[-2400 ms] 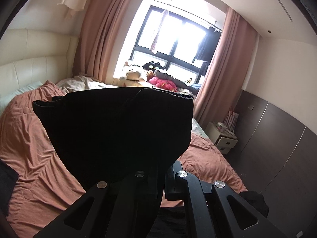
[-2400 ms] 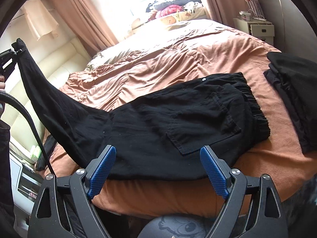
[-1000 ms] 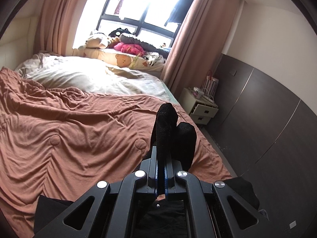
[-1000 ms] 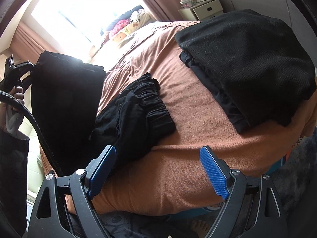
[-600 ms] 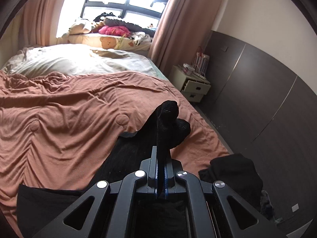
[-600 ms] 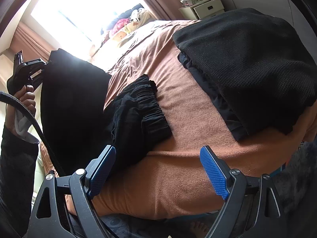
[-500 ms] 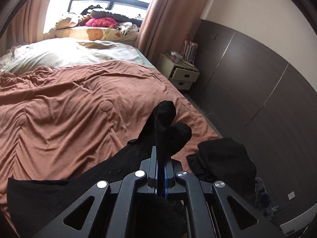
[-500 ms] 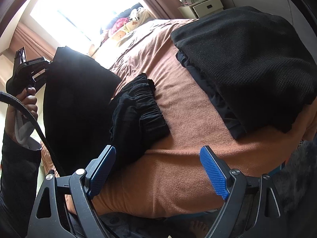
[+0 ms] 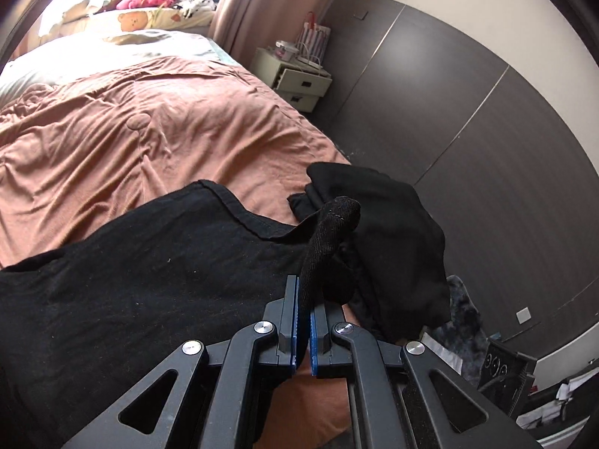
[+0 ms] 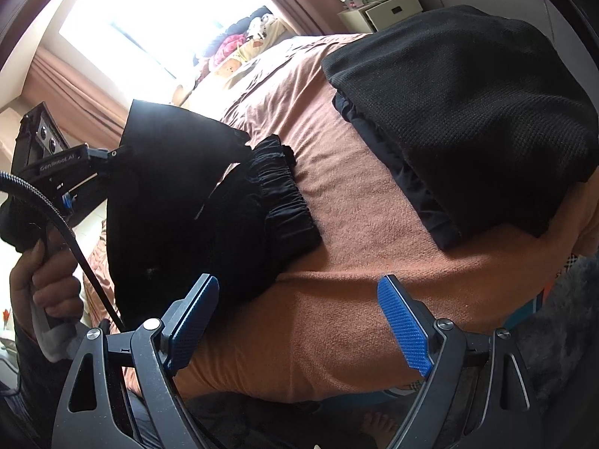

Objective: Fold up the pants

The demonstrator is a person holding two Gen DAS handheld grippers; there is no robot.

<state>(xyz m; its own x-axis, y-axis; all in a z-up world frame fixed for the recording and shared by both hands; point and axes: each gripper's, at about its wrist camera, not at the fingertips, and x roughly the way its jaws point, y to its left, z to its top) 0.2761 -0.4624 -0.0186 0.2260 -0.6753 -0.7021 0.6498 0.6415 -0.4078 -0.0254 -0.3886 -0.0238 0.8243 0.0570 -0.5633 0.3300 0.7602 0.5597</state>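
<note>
The black pants lie on the brown bed cover, their elastic waistband toward the bed's front edge. In the left wrist view my left gripper is shut on the leg end, and the doubled pants spread below and to the left. The right wrist view has the left gripper at the left, holding that leg end above the waistband, a hand on its handle. My right gripper hangs open over bare cover by the front edge, right of the pants, holding nothing.
A folded stack of black clothes lies on the bed to the right of the pants, also in the left wrist view. A white bedside cabinet stands by the dark wall panels. Pillows and soft toys lie under the window.
My left gripper has carried the leg end down and across the bed toward the waistband, so the pants now lie doubled. The right gripper has kept still and open.
</note>
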